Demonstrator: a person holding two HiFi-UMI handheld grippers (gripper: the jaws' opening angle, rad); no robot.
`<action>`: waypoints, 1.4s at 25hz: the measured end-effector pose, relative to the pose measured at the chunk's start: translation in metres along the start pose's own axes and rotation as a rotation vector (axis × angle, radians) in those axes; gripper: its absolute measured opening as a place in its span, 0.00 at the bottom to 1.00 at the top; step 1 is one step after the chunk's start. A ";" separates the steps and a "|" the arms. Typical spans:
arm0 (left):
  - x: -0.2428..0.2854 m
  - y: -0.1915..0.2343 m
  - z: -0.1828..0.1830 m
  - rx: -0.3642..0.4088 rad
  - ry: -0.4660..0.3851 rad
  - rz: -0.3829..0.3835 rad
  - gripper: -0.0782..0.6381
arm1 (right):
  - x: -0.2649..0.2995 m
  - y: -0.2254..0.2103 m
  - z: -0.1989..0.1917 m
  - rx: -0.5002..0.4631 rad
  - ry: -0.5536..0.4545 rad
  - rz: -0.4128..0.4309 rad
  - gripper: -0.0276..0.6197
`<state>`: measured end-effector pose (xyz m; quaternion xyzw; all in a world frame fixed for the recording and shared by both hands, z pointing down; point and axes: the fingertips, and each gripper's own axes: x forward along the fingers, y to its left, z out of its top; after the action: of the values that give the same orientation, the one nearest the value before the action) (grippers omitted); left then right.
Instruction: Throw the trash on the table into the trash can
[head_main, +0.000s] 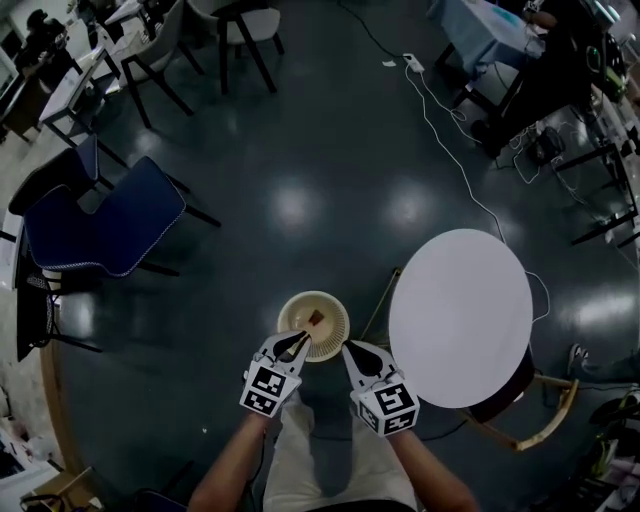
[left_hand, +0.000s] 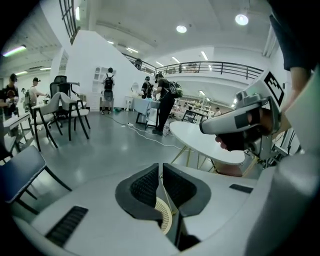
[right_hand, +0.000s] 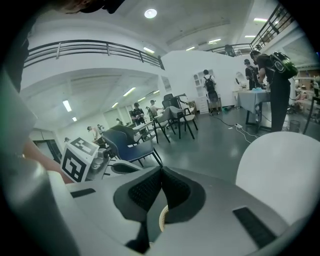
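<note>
A cream slatted trash can (head_main: 314, 325) stands on the dark floor just left of the round white table (head_main: 460, 315); a small brown scrap (head_main: 316, 318) lies inside it. My left gripper (head_main: 297, 343) hovers over the can's near rim, jaws closed together with nothing between them. Beside it, my right gripper (head_main: 352, 350) hangs at the can's right edge, also shut and empty. In the left gripper view the closed jaws (left_hand: 161, 172) point past the can's rim (left_hand: 162, 212). The right gripper view shows the same rim (right_hand: 162, 217) below its shut jaws (right_hand: 161, 175). The tabletop looks bare.
A blue chair (head_main: 100, 225) stands on the left, and more chairs and tables (head_main: 150, 50) lie farther back. A white cable (head_main: 450, 140) runs across the floor to a power strip. People stand at a distant table (left_hand: 162, 97).
</note>
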<state>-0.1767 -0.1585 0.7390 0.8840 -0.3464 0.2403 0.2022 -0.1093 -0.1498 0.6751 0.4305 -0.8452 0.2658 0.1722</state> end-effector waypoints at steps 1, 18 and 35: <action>-0.010 -0.003 0.010 0.001 -0.018 0.005 0.16 | -0.005 0.003 0.010 -0.010 -0.007 0.004 0.07; -0.141 -0.066 0.160 0.000 -0.226 0.032 0.13 | -0.097 0.060 0.139 -0.093 -0.109 0.024 0.07; -0.315 -0.083 0.234 0.117 -0.430 0.050 0.13 | -0.158 0.201 0.241 -0.233 -0.320 0.021 0.07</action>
<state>-0.2539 -0.0628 0.3573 0.9162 -0.3888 0.0710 0.0662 -0.1984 -0.0952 0.3399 0.4356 -0.8913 0.0963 0.0813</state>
